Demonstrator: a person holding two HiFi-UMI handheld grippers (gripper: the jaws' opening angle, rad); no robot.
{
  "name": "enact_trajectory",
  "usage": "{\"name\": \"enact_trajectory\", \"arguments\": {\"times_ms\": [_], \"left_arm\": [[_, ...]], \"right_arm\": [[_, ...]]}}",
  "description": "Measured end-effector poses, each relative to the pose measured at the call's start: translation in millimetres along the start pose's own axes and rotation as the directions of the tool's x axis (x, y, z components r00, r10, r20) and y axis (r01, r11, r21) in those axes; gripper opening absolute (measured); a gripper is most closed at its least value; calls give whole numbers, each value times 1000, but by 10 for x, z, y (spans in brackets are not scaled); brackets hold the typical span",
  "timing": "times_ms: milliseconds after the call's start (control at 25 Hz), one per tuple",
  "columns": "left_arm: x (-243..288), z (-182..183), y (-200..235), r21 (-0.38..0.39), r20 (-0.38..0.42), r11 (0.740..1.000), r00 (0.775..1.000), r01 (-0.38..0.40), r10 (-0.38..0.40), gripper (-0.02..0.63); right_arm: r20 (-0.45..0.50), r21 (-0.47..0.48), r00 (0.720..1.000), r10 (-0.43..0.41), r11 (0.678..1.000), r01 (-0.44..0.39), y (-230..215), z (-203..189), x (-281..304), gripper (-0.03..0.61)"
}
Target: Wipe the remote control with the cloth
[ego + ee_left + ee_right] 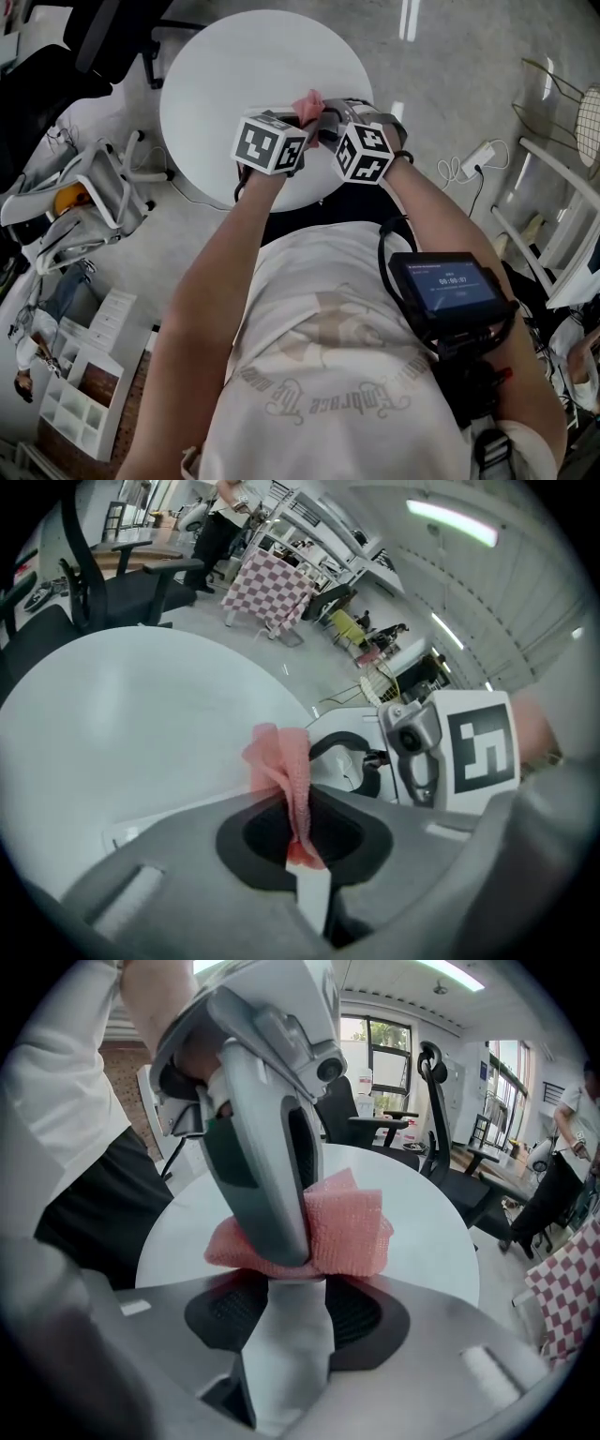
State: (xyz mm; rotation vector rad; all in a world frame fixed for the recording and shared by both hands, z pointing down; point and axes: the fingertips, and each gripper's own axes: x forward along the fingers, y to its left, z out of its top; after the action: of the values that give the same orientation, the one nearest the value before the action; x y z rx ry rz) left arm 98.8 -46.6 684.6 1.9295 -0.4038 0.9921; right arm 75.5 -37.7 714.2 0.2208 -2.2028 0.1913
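Cloth (286,761), pink and bunched, is pinched tight in the left tongs (298,855), its free folds lying against the far end of the remote control (286,1354). The right tongs (286,1288) clamp that pale remote between their jaws, above the round white table (234,75)

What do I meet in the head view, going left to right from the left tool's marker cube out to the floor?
left tool's marker cube → pink cloth → right tool's marker cube → white power adapter on the floor
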Motion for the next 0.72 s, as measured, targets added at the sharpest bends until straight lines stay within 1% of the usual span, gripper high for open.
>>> {"name": "enact_trajectory", "arguments": {"times_ms": [80,160,400,520,720], "left_arm": [[32,-6,-51,13,-5,1000,1000,17,-17,17],[49,-44,-2,-6,-11,1000,1000,9,-9,17],[-85,-139,329,-74,9,995,998,-61,62,17],[-199,-212,478,-123,49,989,995,-85,91,17],[-420,-365,639,-194,152,976,980,-95,126,17]], "right_arm": [[-4,-1,1000,0,1000,0,13,3,7,201],[-10,0,1000,2,1000,-2,20,-21,15,202],[-41,5,999,-3,1000,3,-6,-139,9,204],[-54,18,999,3,1000,-2,-20,-238,-6,207],[-81,53,997,5,999,0,-81,-339,-66,223]]}}
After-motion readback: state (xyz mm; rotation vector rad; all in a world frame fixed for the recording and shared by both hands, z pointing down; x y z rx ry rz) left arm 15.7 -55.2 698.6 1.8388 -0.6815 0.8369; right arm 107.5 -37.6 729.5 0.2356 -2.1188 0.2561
